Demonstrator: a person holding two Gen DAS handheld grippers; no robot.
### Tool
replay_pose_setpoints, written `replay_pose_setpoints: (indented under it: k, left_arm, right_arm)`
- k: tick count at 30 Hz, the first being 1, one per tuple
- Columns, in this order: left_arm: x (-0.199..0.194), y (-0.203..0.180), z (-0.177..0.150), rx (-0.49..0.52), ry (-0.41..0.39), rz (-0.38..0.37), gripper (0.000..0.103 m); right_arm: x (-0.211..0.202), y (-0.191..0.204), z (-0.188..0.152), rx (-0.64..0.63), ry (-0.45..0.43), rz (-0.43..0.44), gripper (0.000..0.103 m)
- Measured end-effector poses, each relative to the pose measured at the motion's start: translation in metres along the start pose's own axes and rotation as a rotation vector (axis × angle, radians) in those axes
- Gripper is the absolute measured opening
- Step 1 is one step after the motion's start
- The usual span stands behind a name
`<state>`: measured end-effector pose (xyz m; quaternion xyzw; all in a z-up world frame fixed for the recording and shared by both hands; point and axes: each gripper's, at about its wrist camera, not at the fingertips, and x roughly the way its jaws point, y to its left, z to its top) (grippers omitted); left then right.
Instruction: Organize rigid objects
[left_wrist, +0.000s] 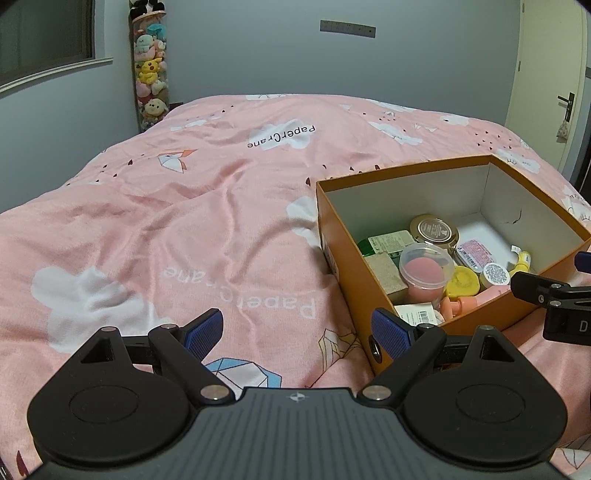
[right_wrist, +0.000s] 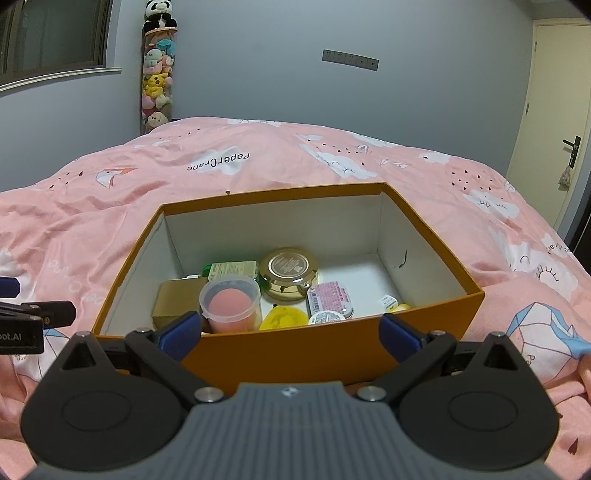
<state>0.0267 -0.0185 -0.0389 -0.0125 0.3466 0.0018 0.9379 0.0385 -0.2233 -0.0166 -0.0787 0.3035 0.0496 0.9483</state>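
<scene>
An open orange cardboard box (left_wrist: 334, 236) (right_wrist: 295, 354) sits on the pink bedspread (left_wrist: 184, 221). Inside lie a clear tub with a pink sponge (left_wrist: 426, 271) (right_wrist: 231, 302), a gold-lidded jar (left_wrist: 434, 229) (right_wrist: 288, 273), a yellow lid (left_wrist: 461, 282) (right_wrist: 284, 319), a brown carton (right_wrist: 179, 302), a green packet (right_wrist: 232, 269) and small labelled tins (right_wrist: 330, 299). My left gripper (left_wrist: 297, 334) is open and empty over the bedspread, left of the box. My right gripper (right_wrist: 290, 332) is open and empty at the box's near wall.
A tall clear tube of plush toys (left_wrist: 151, 70) (right_wrist: 159, 77) stands against the grey wall behind the bed. A door (right_wrist: 557, 129) is at the right. A window (left_wrist: 44, 33) is at the left. The right gripper's side shows in the left wrist view (left_wrist: 554, 302).
</scene>
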Motion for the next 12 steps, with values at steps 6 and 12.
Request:
replay_pose_setpoints:
  k: [6,12]
  left_arm:
    - [0.0000,0.0000,-0.0003,-0.002,-0.001,0.000,0.103]
    - [-0.0002,-0.0002,-0.0003,0.002,0.000,0.001,0.103]
  right_arm:
    - [0.0000,0.0002,0.0000,-0.001,0.002,-0.001,0.100]
    - [0.0016,0.0017,-0.0017,0.004,0.010,-0.002,0.100]
